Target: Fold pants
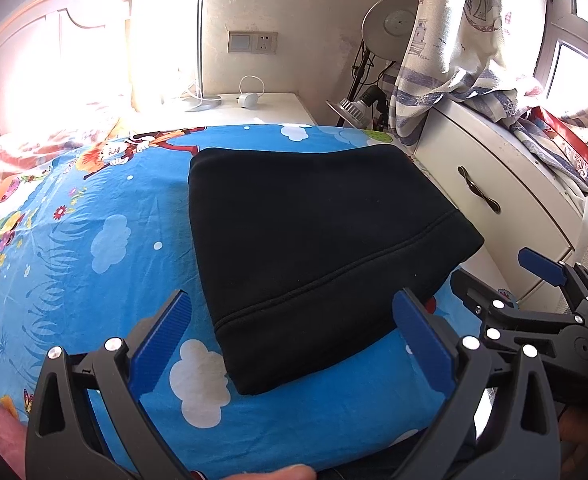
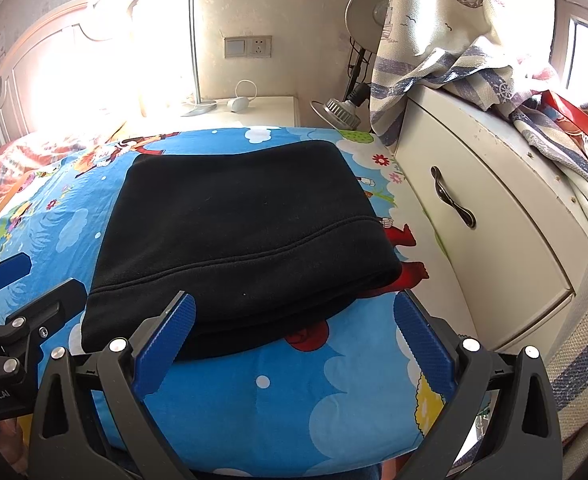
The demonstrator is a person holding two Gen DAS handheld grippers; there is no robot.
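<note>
The black pants [image 1: 313, 240] lie folded into a compact rectangle on the blue cartoon bedsheet [image 1: 94, 248]; they also show in the right wrist view [image 2: 242, 232]. My left gripper [image 1: 294, 320] is open and empty, just in front of the near folded edge, its jaws spread wide. My right gripper [image 2: 294, 320] is open and empty too, close to the near right corner of the pants. The right gripper also shows at the right of the left wrist view [image 1: 493, 276], and part of the left gripper shows at the left of the right wrist view [image 2: 26, 280].
A white cabinet [image 2: 493, 220] with a metal handle stands tight against the bed's right side, draped with a curtain. A white nightstand [image 1: 266, 112] with a small lamp stands behind the bed, next to a headboard [image 1: 34, 60].
</note>
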